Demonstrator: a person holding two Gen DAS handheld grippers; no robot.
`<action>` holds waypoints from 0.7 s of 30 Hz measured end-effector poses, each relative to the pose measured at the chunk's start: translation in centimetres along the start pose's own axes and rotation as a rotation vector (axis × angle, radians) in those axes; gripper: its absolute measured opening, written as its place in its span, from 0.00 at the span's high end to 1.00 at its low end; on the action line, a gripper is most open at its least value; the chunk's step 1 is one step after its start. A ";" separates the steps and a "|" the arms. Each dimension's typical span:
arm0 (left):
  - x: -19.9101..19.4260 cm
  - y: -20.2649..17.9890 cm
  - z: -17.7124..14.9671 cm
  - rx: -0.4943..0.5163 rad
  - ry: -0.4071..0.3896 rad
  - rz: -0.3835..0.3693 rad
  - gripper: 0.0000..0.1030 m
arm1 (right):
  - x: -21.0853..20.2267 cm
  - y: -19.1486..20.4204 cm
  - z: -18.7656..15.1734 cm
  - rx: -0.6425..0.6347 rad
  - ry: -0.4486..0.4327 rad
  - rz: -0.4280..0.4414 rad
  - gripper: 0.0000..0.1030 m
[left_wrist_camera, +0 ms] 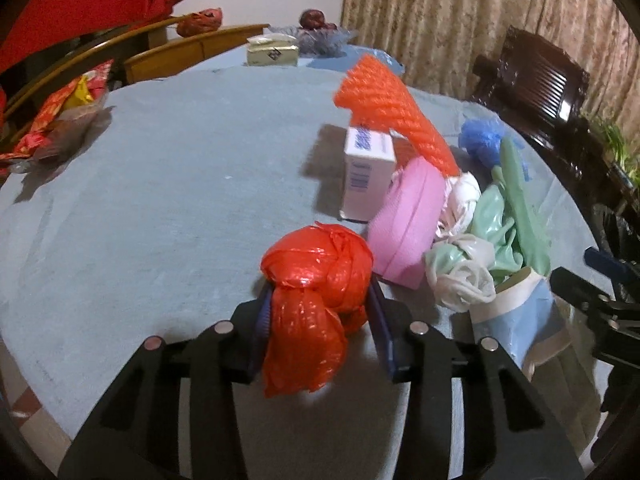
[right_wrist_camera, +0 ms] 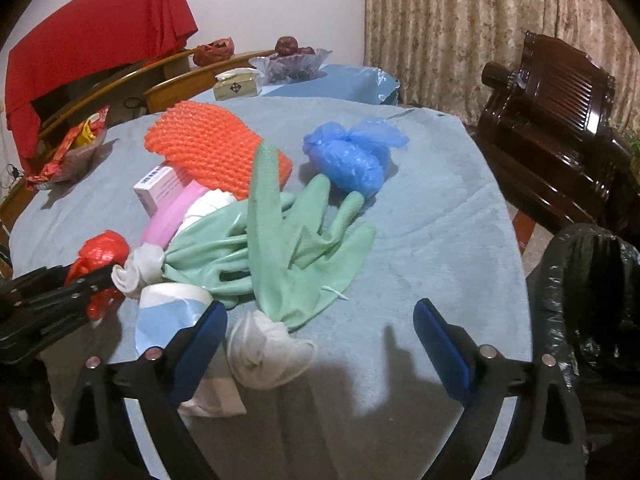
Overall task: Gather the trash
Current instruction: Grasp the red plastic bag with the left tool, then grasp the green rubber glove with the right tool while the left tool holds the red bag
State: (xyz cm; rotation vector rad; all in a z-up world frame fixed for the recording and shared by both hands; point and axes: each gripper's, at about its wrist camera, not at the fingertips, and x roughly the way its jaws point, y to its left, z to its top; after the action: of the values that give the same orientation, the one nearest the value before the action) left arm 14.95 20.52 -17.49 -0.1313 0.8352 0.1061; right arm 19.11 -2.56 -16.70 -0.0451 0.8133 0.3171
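Note:
My left gripper (left_wrist_camera: 320,312) is shut on a knotted red plastic bag (left_wrist_camera: 316,280), held just above the blue tablecloth (left_wrist_camera: 160,184); the bag also shows in the right wrist view (right_wrist_camera: 102,258). My right gripper (right_wrist_camera: 320,328) is open and empty, low over the table's near edge. Trash lies in a pile: green rubber gloves (right_wrist_camera: 276,240), orange foam net (right_wrist_camera: 212,148), blue plastic bag (right_wrist_camera: 348,160), white-and-purple box (left_wrist_camera: 368,172), pink pack (left_wrist_camera: 408,220), a blue-and-white cup (right_wrist_camera: 168,312), and a white crumpled mask (right_wrist_camera: 268,352) between my right fingers.
A black bin bag (right_wrist_camera: 588,308) stands open at the table's right edge. A dark wooden chair (right_wrist_camera: 552,128) is behind it. A tissue box (right_wrist_camera: 236,84), a fruit bowl (right_wrist_camera: 292,62) and a snack basket (right_wrist_camera: 76,148) sit at the table's far and left sides.

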 end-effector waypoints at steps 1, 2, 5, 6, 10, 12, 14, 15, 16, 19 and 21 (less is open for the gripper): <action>-0.4 0.2 0.0 -0.007 -0.007 0.003 0.59 | 0.2 0.1 0.1 0.001 0.003 0.000 0.14; -0.8 0.4 0.0 -0.012 -0.014 0.004 0.59 | 0.6 0.2 0.2 0.004 0.008 -0.003 0.14; -2.0 0.4 0.0 -0.005 -0.040 0.013 0.59 | 1.6 0.3 0.4 0.012 0.032 -0.008 0.21; -2.5 0.2 0.0 0.006 -0.049 0.020 0.59 | 2.1 0.2 0.5 0.015 0.048 -0.009 0.25; -3.3 -0.3 -0.1 0.015 -0.056 0.016 0.59 | 2.8 0.2 0.6 0.038 0.080 0.072 0.52; -3.6 -0.7 -0.1 0.022 -0.061 0.011 0.59 | 2.5 0.5 0.6 0.027 0.079 0.096 0.65; -3.9 -1.2 0.0 0.025 -0.064 0.002 0.59 | 1.8 0.7 0.7 0.018 0.071 0.102 0.69; -4.0 -1.4 0.0 0.026 -0.066 -0.003 0.59 | 1.3 0.5 0.7 0.027 0.061 0.111 0.70; -4.1 -1.7 0.1 0.028 -0.070 -0.009 0.59 | 0.8 0.2 0.7 0.039 0.054 0.118 0.70; -4.7 -2.5 0.3 0.033 -0.081 -0.024 0.59 | -0.8 -0.6 0.9 0.058 0.028 0.124 0.71; -5.2 -3.2 0.5 0.041 -0.090 -0.037 0.59 | -1.9 -1.1 1.0 0.062 0.009 0.125 0.71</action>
State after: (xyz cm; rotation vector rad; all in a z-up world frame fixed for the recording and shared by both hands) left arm 12.35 17.19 -13.07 -0.1027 0.7443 0.0597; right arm 18.88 -3.93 -14.71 0.0626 0.8361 0.4093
